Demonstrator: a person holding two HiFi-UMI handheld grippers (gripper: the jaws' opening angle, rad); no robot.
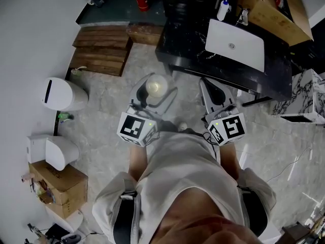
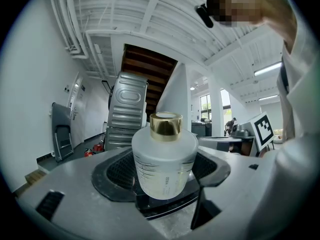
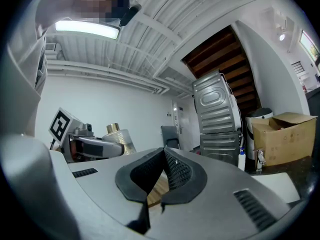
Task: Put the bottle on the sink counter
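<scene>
Broadly, a grey marbled floor [image 1: 109, 98] fills the head view, though the person's pale shirt [image 1: 188, 177] cuts off much of its lower half. Beyond it stands a dark desk [image 1: 188, 47] carrying a white sink basin [image 1: 235, 43]; the desk's right end runs in among clutter that is hard to make out. Wooden steps [image 1: 99, 50] lie to its left, with a white bin [image 1: 63, 93] and a cardboard box [image 1: 56, 182] nearer along the wall. The left gripper [image 1: 155, 93] hangs over the floor, short of the desk, and its fingers [image 2: 117, 171] are spread just wide enough to clamp the frosted white bottle [image 2: 165, 164] upright between them. The bottle's body hides the fingers' tips, and the print on its label is too small to read. The right gripper [image 3: 164, 161] is level beside it, its 2 fingers [image 3: 180, 171] pressed together with nothing between. A gold cap [image 2: 165, 125] tops the bottle.
</scene>
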